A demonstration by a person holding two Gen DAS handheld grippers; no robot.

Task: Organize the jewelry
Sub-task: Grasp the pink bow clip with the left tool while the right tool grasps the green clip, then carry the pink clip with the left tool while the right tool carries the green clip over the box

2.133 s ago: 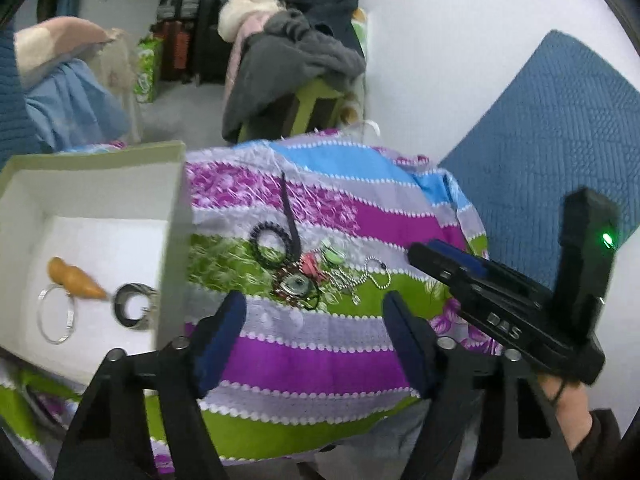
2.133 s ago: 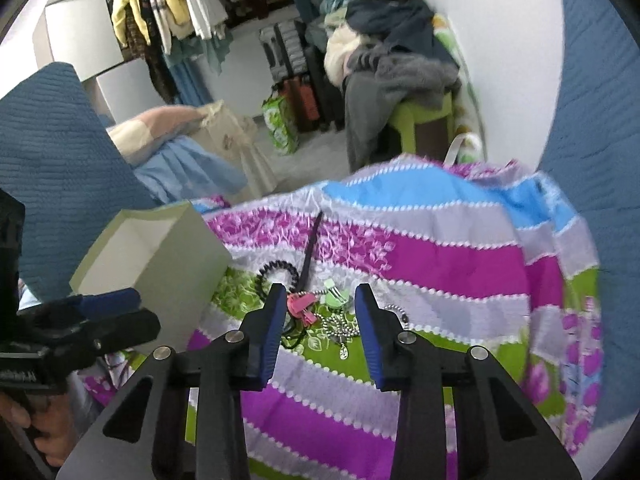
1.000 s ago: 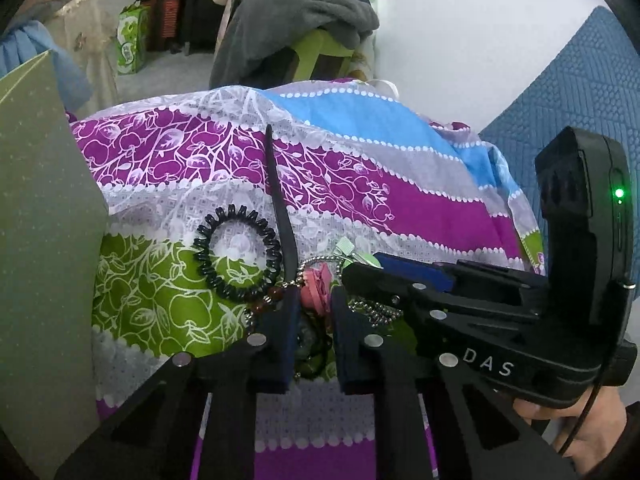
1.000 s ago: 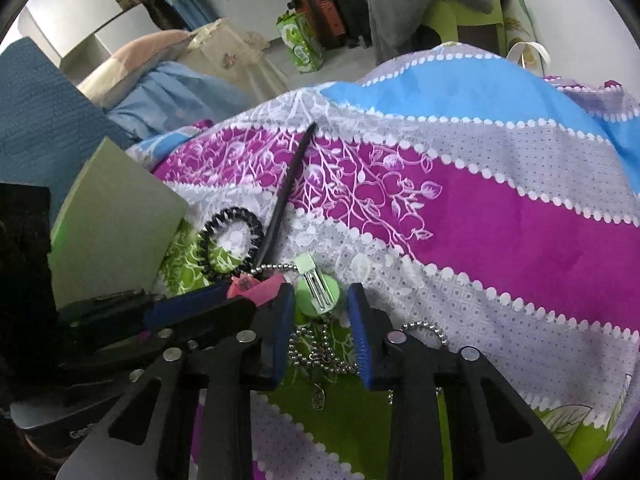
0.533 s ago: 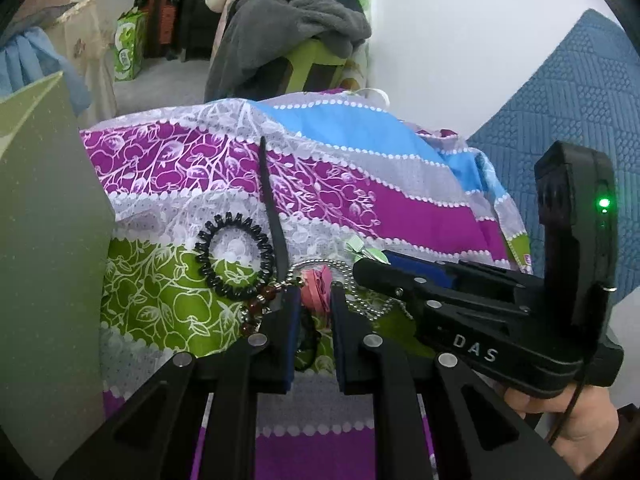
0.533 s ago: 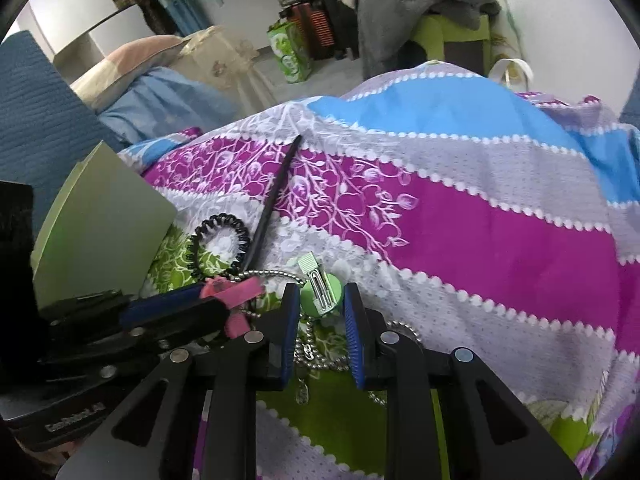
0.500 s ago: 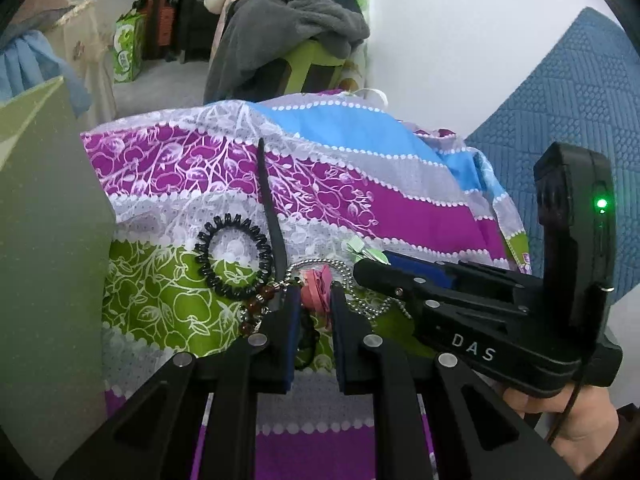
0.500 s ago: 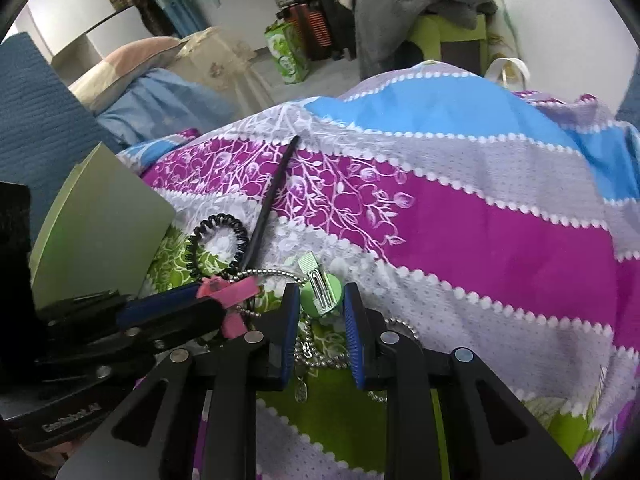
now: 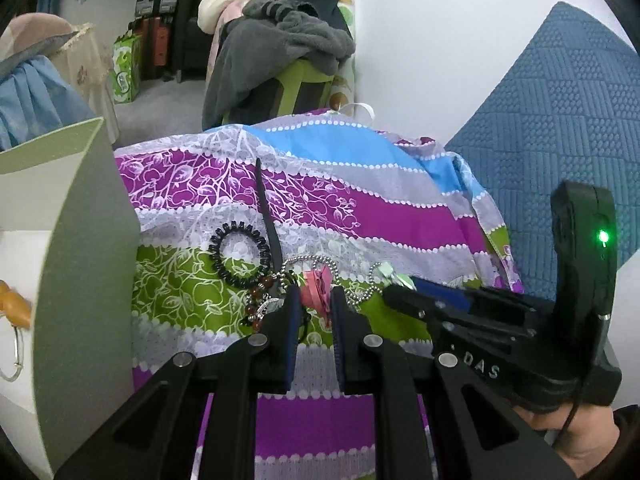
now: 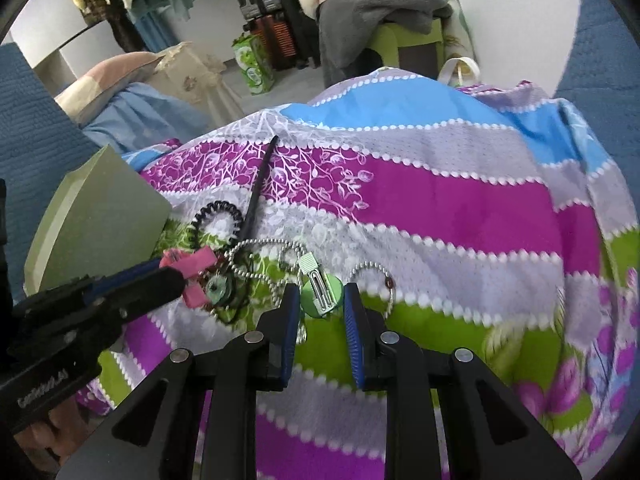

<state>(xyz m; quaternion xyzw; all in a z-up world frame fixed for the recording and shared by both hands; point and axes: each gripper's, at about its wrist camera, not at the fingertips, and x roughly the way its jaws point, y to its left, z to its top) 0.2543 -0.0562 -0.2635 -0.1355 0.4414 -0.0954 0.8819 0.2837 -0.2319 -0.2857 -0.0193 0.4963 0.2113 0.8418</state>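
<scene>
A heap of jewelry lies on the striped cloth (image 9: 360, 216). My left gripper (image 9: 314, 300) is shut on a pink hair clip (image 9: 318, 286), also seen in the right wrist view (image 10: 192, 268). My right gripper (image 10: 320, 300) is shut on a green hair clip (image 10: 320, 292), lifted slightly. A silver bead chain (image 10: 264, 248), a black coil hair tie (image 9: 239, 254), a black stick (image 9: 266, 216) and a beaded bracelet (image 9: 260, 300) lie by the clips. The green box (image 9: 80, 280) stands at the left and holds an orange piece (image 9: 14, 304) and a ring (image 9: 12, 360).
A blue cushion (image 9: 560, 120) leans at the right by the white wall. A chair piled with grey clothes (image 9: 280, 48) stands beyond the cloth. A pillow and blue fabric (image 10: 132, 92) lie at the far left.
Both grippers have lifted a little and pulled back with their clips. The pink clip and the green clip now stand higher above the cloth, and the bead chain has spread out.
</scene>
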